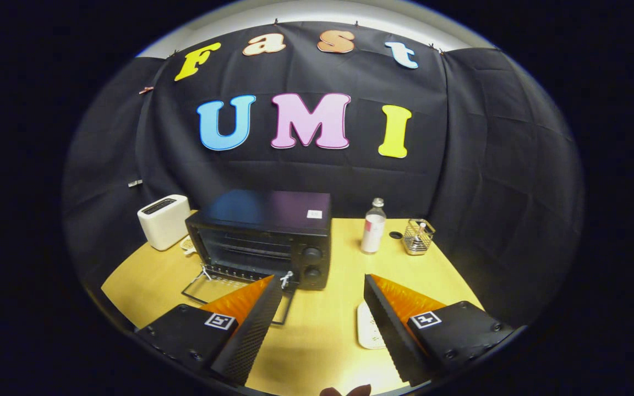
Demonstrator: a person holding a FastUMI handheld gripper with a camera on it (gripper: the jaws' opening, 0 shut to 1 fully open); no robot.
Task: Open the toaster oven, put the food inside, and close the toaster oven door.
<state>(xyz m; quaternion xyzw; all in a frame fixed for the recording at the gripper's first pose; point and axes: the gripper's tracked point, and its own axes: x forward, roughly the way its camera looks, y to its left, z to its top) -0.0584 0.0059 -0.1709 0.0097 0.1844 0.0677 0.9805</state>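
Observation:
The black toaster oven stands on the yellow table, just beyond my left finger. Its glass door hangs folded down flat in front of it, and the dark inside with its rack shows. The left fingertip covers the door's right corner. My gripper is open above the table, with nothing between its fingers. A white plate lies on the table beside the right finger, which hides most of it. I cannot tell what is on the plate.
A white toaster stands left of the oven, with a small patterned thing beside it. Right of the oven are a clear bottle, a small black cap and a wire basket.

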